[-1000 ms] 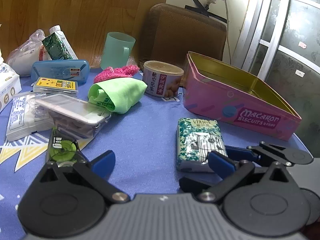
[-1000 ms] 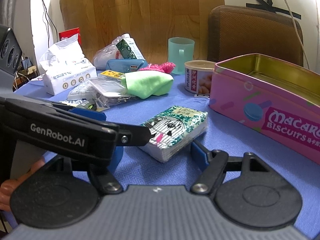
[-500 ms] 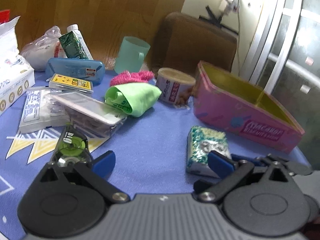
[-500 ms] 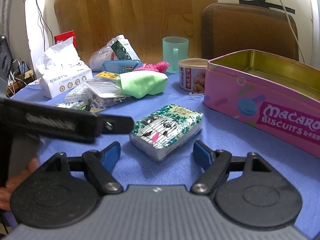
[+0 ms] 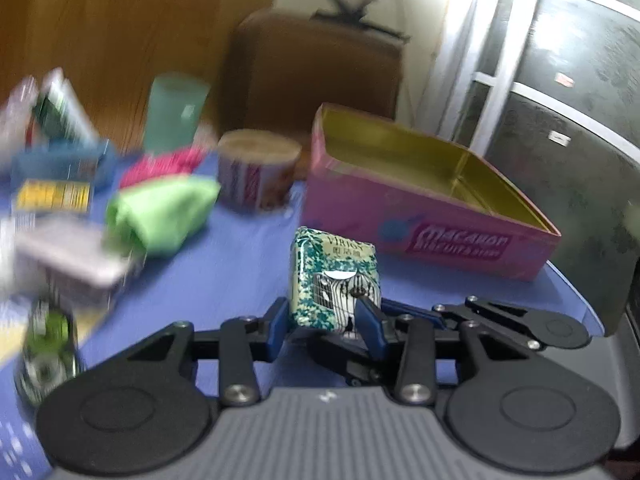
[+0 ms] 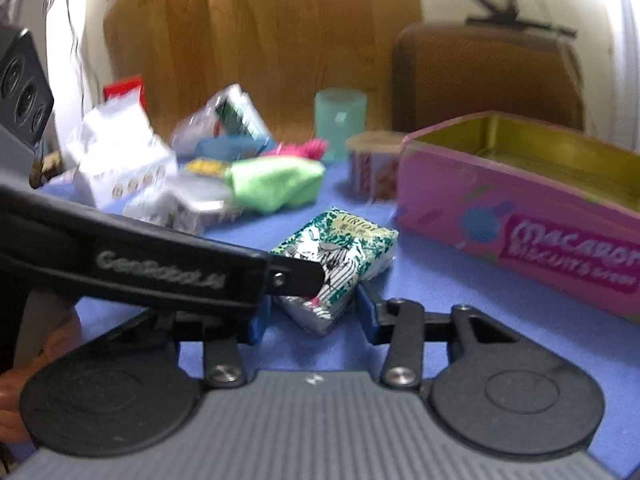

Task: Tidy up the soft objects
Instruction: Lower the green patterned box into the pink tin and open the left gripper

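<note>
Pink tin is empty, so you're barely started: your left gripper has just clamped the tissue pack, right gripper has been closing around it without touching, green cloth waiting.

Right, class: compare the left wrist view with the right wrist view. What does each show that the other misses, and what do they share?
Only the left wrist view: the dark glass panes in white frames on the right.
Only the right wrist view: the white tissue bag on the far left of the table, and part of a hand at the lower left edge.
Both: the patterned tissue pack, the open pink biscuit tin, the green cloth, the teal cup and the brown chair.
</note>
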A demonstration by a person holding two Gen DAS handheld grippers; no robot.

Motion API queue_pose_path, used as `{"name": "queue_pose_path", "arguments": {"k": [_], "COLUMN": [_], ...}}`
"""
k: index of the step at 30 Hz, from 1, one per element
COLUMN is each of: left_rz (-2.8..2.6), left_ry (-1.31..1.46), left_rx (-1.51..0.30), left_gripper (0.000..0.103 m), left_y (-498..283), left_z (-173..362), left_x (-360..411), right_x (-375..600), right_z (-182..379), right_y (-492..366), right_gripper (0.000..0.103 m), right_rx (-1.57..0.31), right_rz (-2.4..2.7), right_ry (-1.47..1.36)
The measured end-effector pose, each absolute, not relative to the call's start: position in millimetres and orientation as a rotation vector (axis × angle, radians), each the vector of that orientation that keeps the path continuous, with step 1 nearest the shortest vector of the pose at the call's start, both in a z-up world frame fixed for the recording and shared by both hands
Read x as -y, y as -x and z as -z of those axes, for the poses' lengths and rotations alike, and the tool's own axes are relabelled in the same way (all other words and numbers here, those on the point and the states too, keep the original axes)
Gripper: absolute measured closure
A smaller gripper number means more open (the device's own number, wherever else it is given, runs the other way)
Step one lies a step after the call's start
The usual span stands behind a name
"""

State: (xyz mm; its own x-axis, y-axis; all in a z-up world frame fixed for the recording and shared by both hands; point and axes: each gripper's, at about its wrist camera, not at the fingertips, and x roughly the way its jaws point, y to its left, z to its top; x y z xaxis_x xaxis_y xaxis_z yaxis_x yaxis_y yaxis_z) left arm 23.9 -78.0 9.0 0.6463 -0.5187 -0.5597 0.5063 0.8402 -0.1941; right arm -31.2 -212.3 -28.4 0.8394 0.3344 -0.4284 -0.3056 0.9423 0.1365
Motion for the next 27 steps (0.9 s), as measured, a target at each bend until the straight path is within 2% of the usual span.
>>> {"name": "queue_pose_path", "arguments": {"k": [9, 14, 17, 19, 25, 27], "left_rz": [0.65, 0.624, 0.609, 0.598, 0.565, 0.537], "left_ry": [-0.037, -0.02, 0.01, 0.002, 0.015, 0.033], "left_rx": [-0.449, -0.461, -0.465, -0.452, -0.419, -0.4], "left_gripper": [0.065, 0.065, 0.065, 0.064, 0.061, 0.057], "left_y": [-51, -77, -75, -67, -35, -23], "left_z": [-68, -69, -63, -62, -63, -64], "left_x": [142, 169, 163, 154, 102, 72], "right_x": [250, 279, 297, 304, 293, 280], "right_z": [-9, -13, -5, 0, 3, 1], "right_y": [23, -18, -42, -46, -24, -16], "right_gripper": [0.056, 0.055, 0.052, 0.041, 0.04, 0.04], "right_rx": [-0.183, -0.2, -0.282, -0.296, -0.246, -0.24], "right_rz": [-0.159, -0.05, 0.01, 0.041, -0.004, -0.054], "right_ry": [0.0, 0.0, -0.017, -0.061, -0.136, -0.143]}}
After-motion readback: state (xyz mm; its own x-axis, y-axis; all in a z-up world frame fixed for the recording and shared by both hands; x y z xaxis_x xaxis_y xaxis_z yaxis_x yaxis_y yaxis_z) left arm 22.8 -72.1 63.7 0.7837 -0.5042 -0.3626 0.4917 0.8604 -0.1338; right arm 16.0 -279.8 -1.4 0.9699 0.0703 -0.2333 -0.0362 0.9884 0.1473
